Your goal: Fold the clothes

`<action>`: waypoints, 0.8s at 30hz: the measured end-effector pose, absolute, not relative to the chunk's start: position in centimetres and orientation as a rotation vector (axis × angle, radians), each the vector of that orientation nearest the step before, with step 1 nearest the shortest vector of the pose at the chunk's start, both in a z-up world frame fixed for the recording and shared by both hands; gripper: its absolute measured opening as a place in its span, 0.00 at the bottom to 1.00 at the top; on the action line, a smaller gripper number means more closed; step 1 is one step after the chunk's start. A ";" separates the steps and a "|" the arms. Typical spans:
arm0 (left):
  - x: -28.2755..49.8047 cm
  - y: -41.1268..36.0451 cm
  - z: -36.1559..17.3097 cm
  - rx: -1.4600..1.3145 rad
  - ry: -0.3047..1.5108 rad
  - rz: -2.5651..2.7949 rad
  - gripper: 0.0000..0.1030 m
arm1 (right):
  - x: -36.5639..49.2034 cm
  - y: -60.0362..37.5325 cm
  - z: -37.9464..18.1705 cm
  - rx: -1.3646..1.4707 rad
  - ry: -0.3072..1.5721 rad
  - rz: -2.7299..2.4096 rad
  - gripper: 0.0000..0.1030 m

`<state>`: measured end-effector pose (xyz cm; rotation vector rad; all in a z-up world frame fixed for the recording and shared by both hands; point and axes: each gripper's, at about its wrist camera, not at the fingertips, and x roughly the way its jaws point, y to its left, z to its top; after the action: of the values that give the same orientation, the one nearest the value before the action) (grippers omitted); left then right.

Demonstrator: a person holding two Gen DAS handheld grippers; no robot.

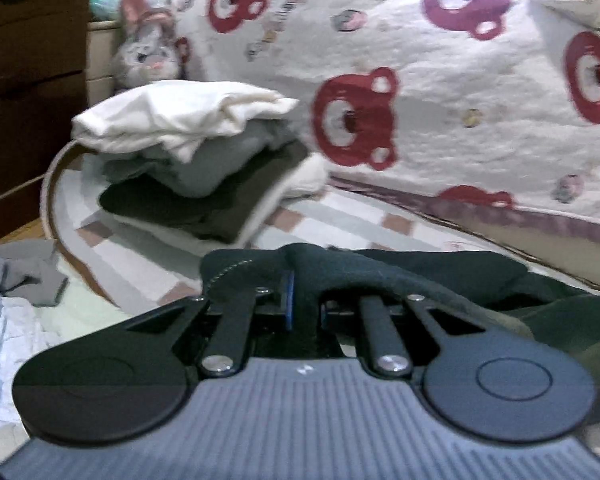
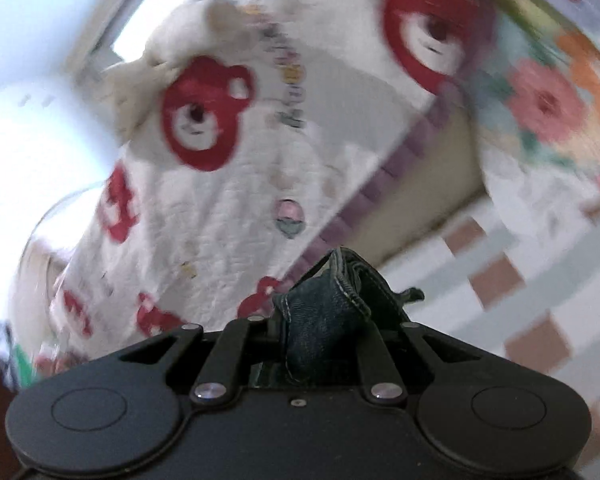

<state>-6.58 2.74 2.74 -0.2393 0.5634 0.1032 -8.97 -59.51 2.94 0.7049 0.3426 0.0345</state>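
Dark jeans (image 1: 420, 276): held over the bed (image 1: 340, 220), jaws of left gripper (image 1: 296, 276) and right gripper (image 2: 332, 300) both clamped tight on bunched denim. Risk, by judgement: thick seam slipping out, or hanging cloth toppling the folded pile (image 1: 188, 148) nearby. Containers: none seen.

Home bedroom; bed (image 1: 340, 216) with checked sheet in pink, grey, white squares; white quilt (image 1: 440, 80) printed with red bear faces heaped on it; stuffed grey rabbit toy (image 1: 148, 52) propped at bed's far edge; dark wooden drawer unit (image 1: 28, 60) beside bed; stack of folded clothes (image 1: 188, 152) on bed; floral bedding (image 2: 548, 92) at right; bright window (image 2: 172, 12) behind quilt.
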 end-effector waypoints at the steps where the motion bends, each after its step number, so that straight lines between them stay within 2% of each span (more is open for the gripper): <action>1: -6.4 3.1 3.0 -0.285 0.584 0.079 0.11 | -8.9 -60.7 3.6 0.697 0.343 0.047 0.14; 4: -5.3 3.7 3.3 -0.333 0.615 0.064 0.11 | -8.8 -62.9 5.9 0.586 0.296 0.045 0.14; 6: -4.6 2.8 2.8 -0.265 0.654 0.056 0.11 | -8.9 -62.2 6.6 0.457 0.262 0.048 0.14; 7: -4.3 2.3 2.4 -0.227 0.674 0.052 0.11 | -9.0 -62.3 6.2 0.479 0.260 0.073 0.14; 13: -2.2 -0.5 0.5 -0.007 0.792 0.035 0.12 | -9.0 -63.8 -2.6 0.708 0.412 0.063 0.15; 17: -0.8 -1.3 0.2 0.100 0.785 0.057 0.11 | -9.2 -64.5 -6.5 0.782 0.485 0.033 0.14; 20: 0.6 -2.3 0.8 0.183 0.752 0.066 0.11 | -6.8 -64.8 -5.7 0.784 0.558 0.050 0.14; 24: 2.2 -3.1 2.2 0.239 0.711 0.074 0.11 | -2.0 -64.7 -2.1 0.791 0.668 0.087 0.15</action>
<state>2.23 -3.09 2.15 0.2388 0.7109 0.0743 -1.99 -64.73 -2.11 0.7913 0.6681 0.0871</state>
